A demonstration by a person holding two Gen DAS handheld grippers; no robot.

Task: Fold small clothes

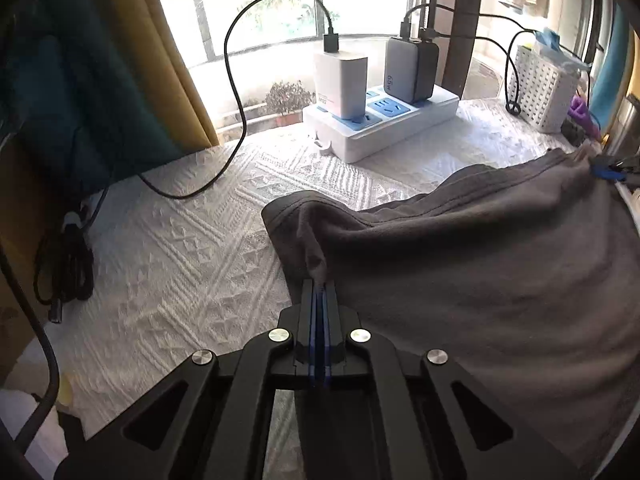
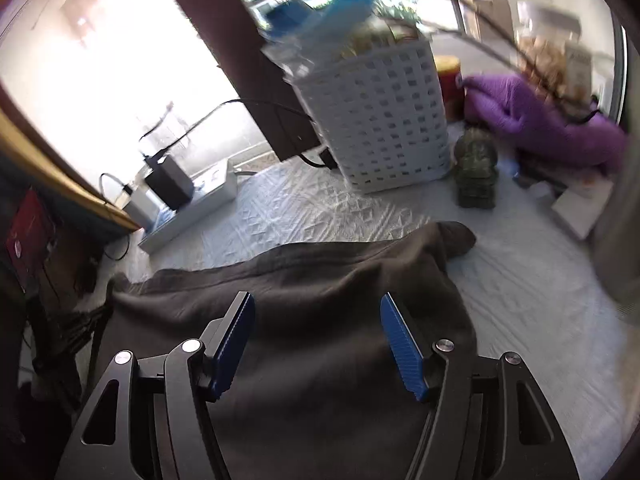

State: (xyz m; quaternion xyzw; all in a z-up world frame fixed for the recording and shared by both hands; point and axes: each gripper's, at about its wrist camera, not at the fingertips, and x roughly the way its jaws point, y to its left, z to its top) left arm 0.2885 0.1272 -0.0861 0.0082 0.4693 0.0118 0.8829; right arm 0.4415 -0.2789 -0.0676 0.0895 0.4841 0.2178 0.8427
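- Jaws of the left gripper (image 1: 319, 280) were pressed fully together on a pinch of the dark grey garment (image 1: 480, 264) near its left edge, the cloth puckering up into them; that hold probably served to lift the edge over for a fold.
- Jaws of the right gripper (image 2: 318, 308) stood wide apart with nothing between the pads, poised over the garment's (image 2: 320, 280) other side, likely lining up a matching pinch.
- Cloth itself lay spread across the white patterned cover of the counter (image 1: 180, 248), its far hem rumpled and one corner curling towards the clutter on the right.
- Beyond it sat a white power strip (image 1: 380, 124) carrying two chargers, their black cables trailing off, placed clear of the folding space.
- Farther right stood a white lattice basket (image 2: 392, 120) holding blue packets; the rest of its contents were too blurred to name.
- Beside the basket lay a purple glove (image 2: 540, 116) and a small green jar (image 2: 476, 168).
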